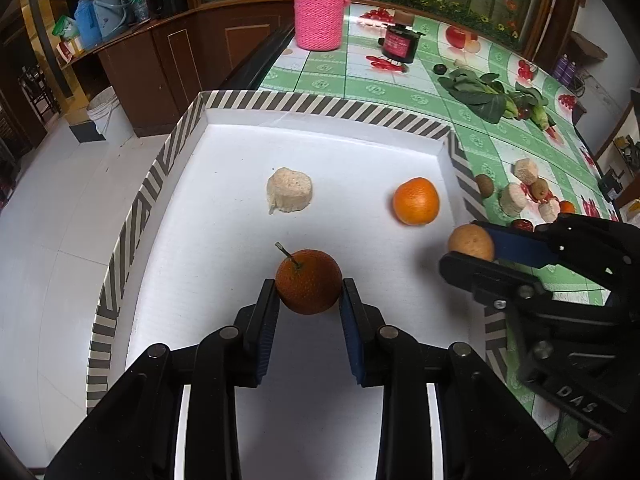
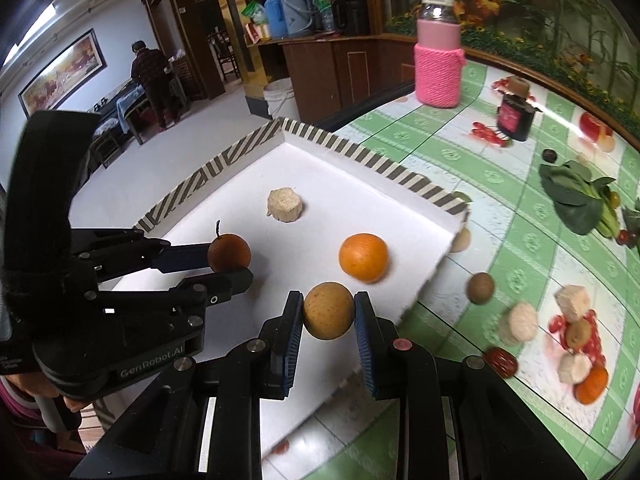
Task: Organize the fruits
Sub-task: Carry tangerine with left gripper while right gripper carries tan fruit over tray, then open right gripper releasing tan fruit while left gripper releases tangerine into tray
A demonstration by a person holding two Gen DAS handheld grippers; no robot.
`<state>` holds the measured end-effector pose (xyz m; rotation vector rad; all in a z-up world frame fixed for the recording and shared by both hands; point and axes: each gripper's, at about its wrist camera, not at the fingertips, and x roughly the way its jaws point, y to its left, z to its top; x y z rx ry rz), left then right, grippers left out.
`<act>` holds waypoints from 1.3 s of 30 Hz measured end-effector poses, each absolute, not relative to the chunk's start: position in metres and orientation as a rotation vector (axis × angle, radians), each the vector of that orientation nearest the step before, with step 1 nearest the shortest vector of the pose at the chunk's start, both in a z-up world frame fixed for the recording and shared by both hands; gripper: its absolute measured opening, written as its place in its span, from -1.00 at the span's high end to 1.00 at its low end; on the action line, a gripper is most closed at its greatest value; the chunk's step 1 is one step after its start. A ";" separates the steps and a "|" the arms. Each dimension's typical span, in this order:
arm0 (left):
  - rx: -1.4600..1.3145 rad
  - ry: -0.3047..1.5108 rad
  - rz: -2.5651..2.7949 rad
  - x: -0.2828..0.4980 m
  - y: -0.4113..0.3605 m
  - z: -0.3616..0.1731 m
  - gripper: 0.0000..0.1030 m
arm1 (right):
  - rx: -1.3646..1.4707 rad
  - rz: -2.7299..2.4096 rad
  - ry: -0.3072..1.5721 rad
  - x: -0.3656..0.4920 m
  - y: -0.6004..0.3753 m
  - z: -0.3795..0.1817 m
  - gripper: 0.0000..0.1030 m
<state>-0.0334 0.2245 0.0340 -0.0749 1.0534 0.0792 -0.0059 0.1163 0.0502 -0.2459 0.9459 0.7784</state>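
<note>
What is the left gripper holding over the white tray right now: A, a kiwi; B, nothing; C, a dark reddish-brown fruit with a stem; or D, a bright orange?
C: the left gripper is shut on the dark stemmed fruit, above the tray.

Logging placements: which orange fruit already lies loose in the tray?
The bright orange near the tray's right wall; the darker stemmed orange is clamped in the left tool.

The green-checked table (image 2: 460, 184) carries a striped-rimmed tray (image 1: 320, 104), greens (image 1: 480, 96) and scattered fruit (image 2: 480, 288).
</note>
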 end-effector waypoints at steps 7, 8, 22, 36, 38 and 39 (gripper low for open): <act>-0.090 1.059 0.091 -0.030 0.229 0.031 0.45 | -0.259 0.787 0.970 0.002 0.127 0.038 0.50; -0.091 1.061 0.091 -0.029 0.230 0.030 0.45 | -0.261 0.788 0.975 0.002 0.128 0.036 0.50; -0.102 1.063 0.106 -0.028 0.233 0.026 0.44 | -0.247 0.792 0.978 0.000 0.129 0.032 0.23; -0.088 1.007 0.142 -0.036 0.222 0.040 -0.20 | -0.182 0.750 0.918 -0.019 0.092 0.058 -0.05; -0.087 1.003 0.137 -0.037 0.219 0.041 -0.20 | -0.173 0.738 0.914 -0.021 0.083 0.061 -0.07; -0.087 1.000 0.133 -0.038 0.216 0.042 -0.20 | -0.165 0.728 0.912 -0.023 0.078 0.062 -0.06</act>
